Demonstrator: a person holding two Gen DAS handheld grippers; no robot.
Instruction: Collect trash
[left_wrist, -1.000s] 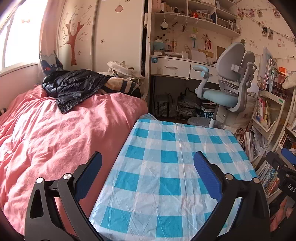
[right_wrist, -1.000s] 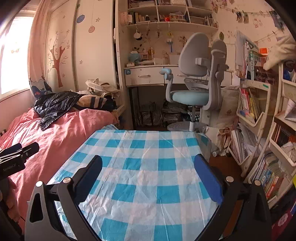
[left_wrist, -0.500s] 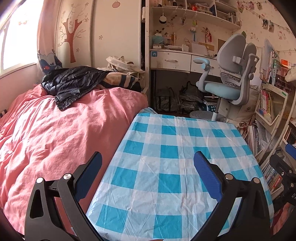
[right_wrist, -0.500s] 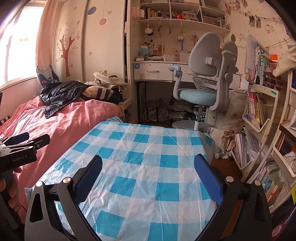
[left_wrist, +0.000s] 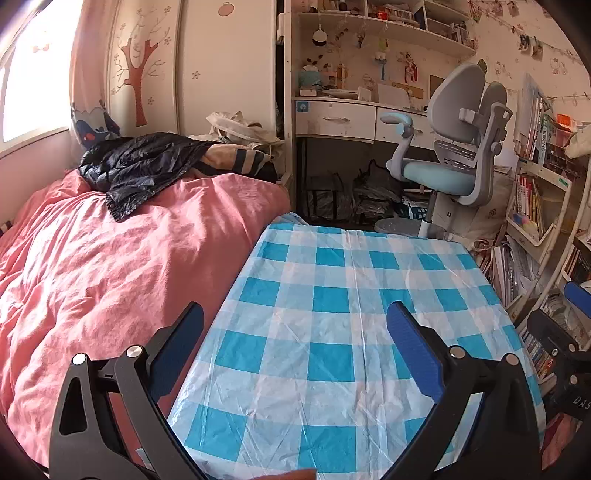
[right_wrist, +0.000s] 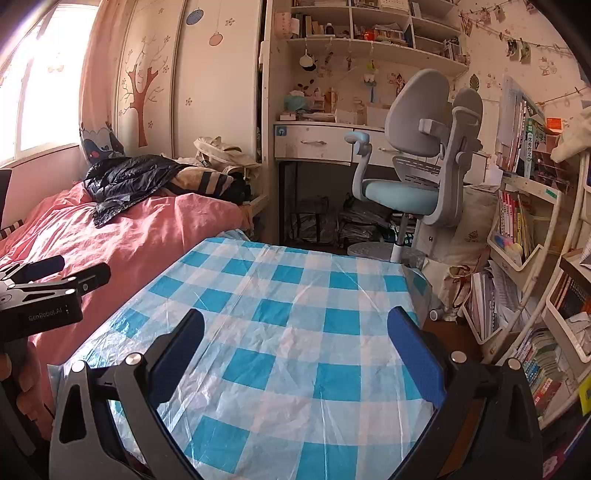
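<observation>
My fingers (left_wrist: 413, 354) on the left gripper (left_wrist: 295, 350) stand wide apart with nothing between them, and the right gripper (right_wrist: 295, 354) matches: both pairs spread, both empty.

Over the last second both views have tilted and pulled back a little, so more of the counter's near edge shows and the far edge sits lower in frame. I read that as scanning, not reaching; no pickup has begun.

Largest first: one bed (left_wrist: 110, 266) under a pink cover runs along the counter's left edge. One counter (left_wrist: 332, 332), covered in a blue-and-white checked plastic sheet, fills the middle of both views, and I see nothing lying on it. One grey swivel chair (left_wrist: 454, 162) with a blue seat stands beyond the counter's far right corner. One crumpled black plastic bag (left_wrist: 136, 162) lies at the far end of the bed, well apart from both grippers.

I cannot pick out any loose trash on the counter. My guess is the black bag is the collecting sack, or the trash sits out of view.
</observation>
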